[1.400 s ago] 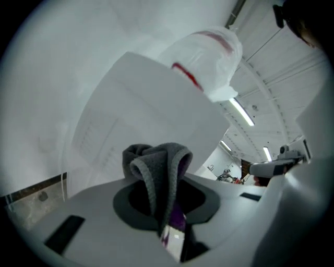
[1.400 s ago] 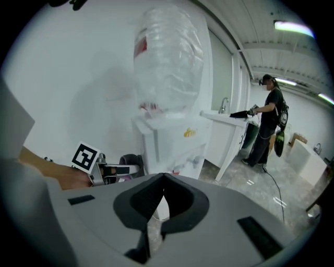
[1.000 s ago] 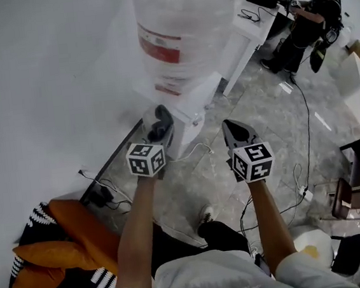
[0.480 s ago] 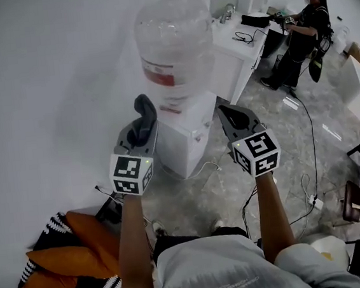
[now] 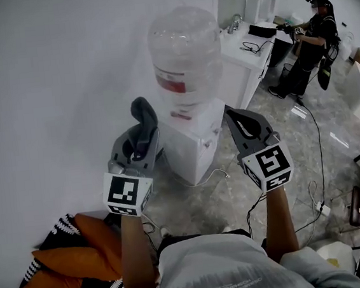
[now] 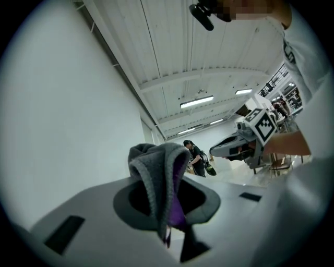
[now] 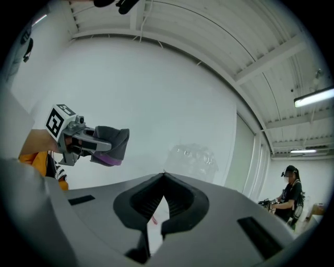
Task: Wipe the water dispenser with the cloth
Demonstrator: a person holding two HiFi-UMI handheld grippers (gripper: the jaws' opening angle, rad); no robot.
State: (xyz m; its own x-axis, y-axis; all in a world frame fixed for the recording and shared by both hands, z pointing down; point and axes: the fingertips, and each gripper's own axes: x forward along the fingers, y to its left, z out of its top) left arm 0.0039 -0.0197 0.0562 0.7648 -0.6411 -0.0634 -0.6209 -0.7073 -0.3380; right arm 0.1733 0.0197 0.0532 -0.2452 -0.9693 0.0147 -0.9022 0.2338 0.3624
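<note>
A white water dispenser (image 5: 196,141) stands against the wall with a clear bottle (image 5: 185,53) on top. My left gripper (image 5: 143,121) is shut on a folded grey cloth (image 5: 144,115), held up just left of the dispenser's top. The cloth (image 6: 159,180) fills the jaws in the left gripper view, with a purple edge showing. My right gripper (image 5: 233,116) is shut with nothing in it, just right of the dispenser's top. The bottle (image 7: 192,156) shows faintly ahead of the right gripper (image 7: 163,174), and the left gripper (image 7: 99,145) with the cloth appears at the left.
A white wall runs behind the dispenser. An orange and striped cushion (image 5: 64,261) lies at bottom left. Cables (image 5: 312,184) trail over the grey floor. A person (image 5: 307,44) stands at a white counter (image 5: 249,43) at the back right.
Both grippers have risen from beside the dispenser's lower body to beside its top. The head view has tilted up, so the whole bottle now shows.
</note>
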